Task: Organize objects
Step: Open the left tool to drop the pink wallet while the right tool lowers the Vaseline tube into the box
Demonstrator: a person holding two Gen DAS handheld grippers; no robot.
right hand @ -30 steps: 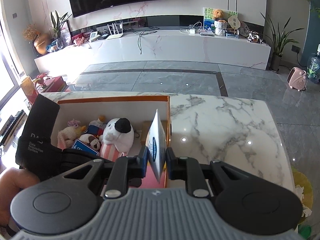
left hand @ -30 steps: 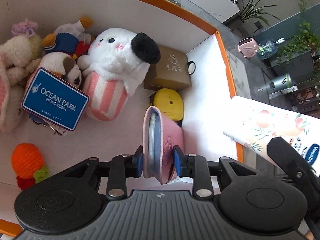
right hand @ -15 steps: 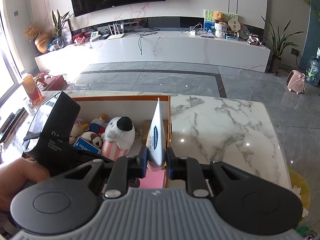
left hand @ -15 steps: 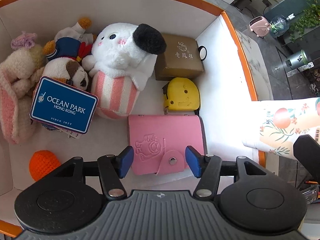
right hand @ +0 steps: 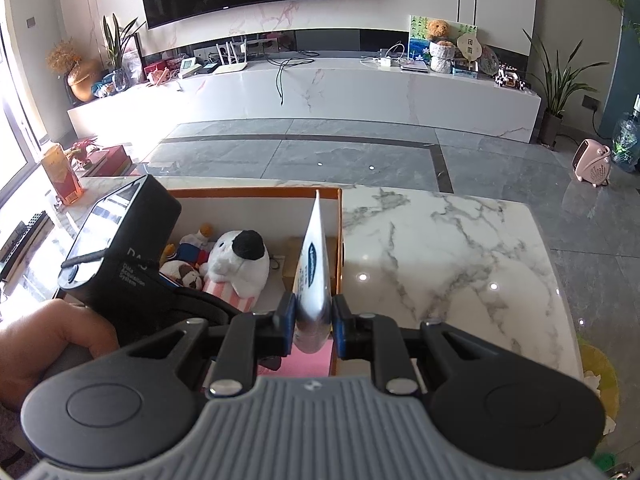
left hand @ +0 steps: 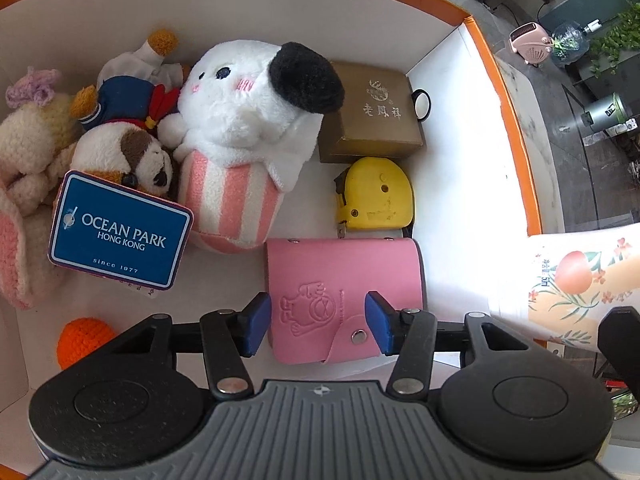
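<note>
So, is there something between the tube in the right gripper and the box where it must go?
Partly. The tube, shut in the right gripper, hangs at the box's right wall. Below it, the pink wallet lies flat, with the left gripper open above it. A white strip beside the wallet looks free.

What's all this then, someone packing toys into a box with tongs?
Roughly, yes. A person holds a two-finger gripper in each hand and is tidying things into an orange-rimmed box. The left gripper is open above a pink card holder lying flat in the box, beside a yellow tape measure and plush toys. The right gripper is clamped on a lotion tube at the box's right edge, not yet put in.
</note>
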